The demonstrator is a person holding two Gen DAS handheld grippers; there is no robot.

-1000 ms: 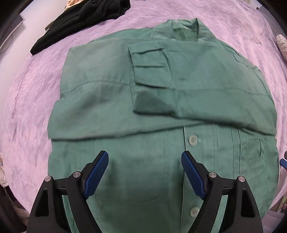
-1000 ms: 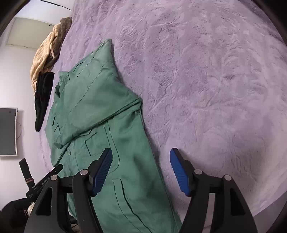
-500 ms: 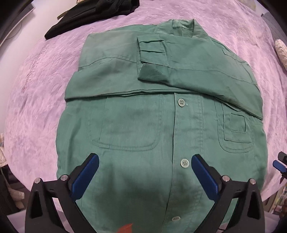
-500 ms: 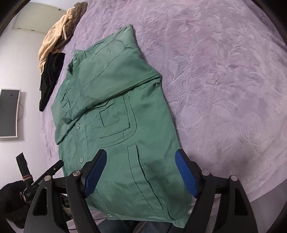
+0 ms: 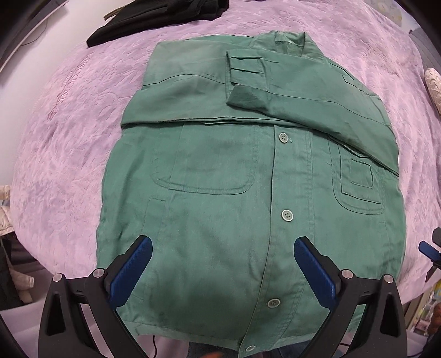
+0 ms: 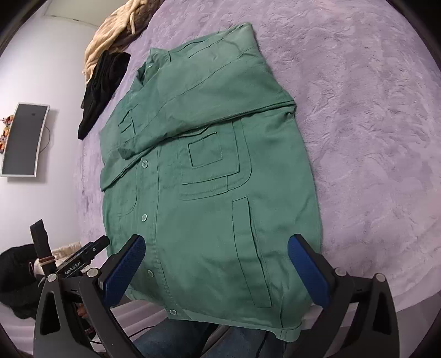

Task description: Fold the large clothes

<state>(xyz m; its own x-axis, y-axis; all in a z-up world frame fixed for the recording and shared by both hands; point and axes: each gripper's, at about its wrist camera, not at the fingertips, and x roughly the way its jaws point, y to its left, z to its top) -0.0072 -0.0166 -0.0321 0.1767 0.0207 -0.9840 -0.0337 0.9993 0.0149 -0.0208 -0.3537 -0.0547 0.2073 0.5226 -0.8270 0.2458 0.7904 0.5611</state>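
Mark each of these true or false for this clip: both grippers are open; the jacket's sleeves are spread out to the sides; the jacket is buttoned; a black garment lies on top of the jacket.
1. Both grippers are open. True: the left gripper and right gripper are open, holding nothing.
2. The sleeves are spread sideways. False: both sleeves are folded across the chest of the green jacket.
3. The jacket is buttoned. True: buttons run down the closed front.
4. A black garment lies on the jacket. False: the black garment lies apart on the purple bedspread.
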